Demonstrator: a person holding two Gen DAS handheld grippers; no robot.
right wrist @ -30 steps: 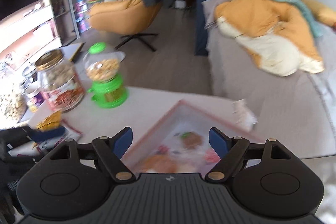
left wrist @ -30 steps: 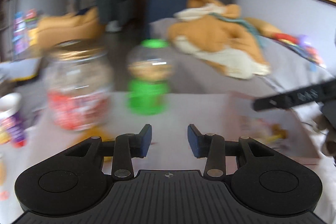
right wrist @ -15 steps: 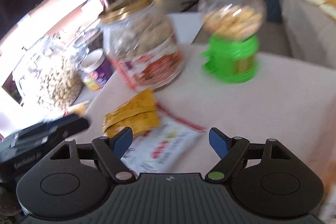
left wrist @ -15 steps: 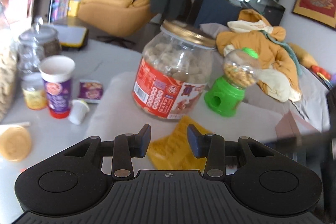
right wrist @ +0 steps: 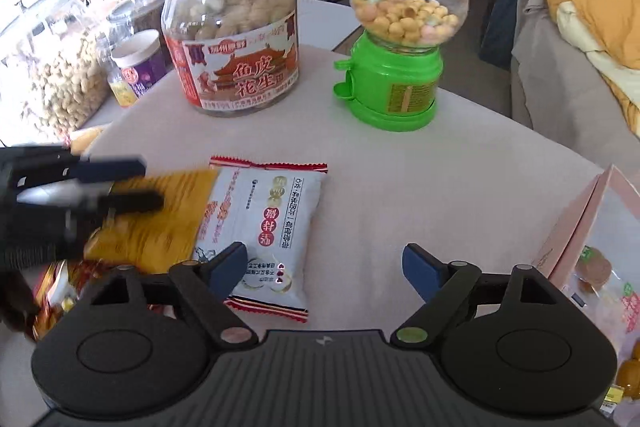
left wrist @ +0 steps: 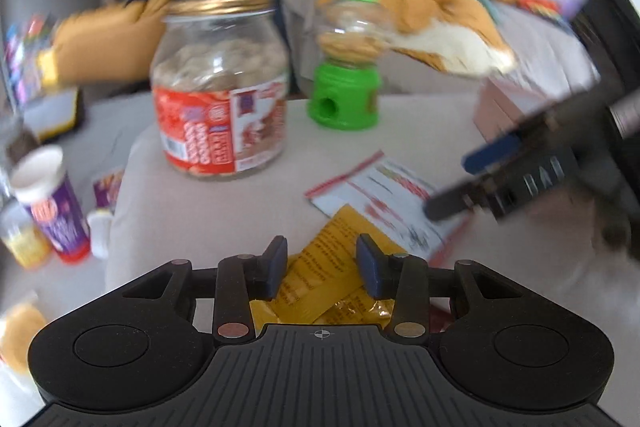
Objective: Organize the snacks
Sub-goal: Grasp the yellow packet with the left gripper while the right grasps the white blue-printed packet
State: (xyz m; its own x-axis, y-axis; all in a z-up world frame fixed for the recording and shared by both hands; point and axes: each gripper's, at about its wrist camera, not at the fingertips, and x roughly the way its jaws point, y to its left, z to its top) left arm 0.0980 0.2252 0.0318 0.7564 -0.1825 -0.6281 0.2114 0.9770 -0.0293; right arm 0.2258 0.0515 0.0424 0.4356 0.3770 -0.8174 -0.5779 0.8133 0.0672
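Left tool (left wrist: 322, 263) unclenched above yellow packet (left wrist: 320, 279); right tool (right wrist: 324, 269) opening, empty; jar (right wrist: 232, 35), dispenser (right wrist: 400, 39) behind.

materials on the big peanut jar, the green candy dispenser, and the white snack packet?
Peanut jar: clear glass or hard plastic, can't tell which; contents show through; gold, metal-looking screw lid; glossy paper-like label.
Candy dispenser: glossy green moulded plastic base and cap, clear globe, likely plastic.
White snack packet: thin printed film, crimped serrated red ends, slight sheen.
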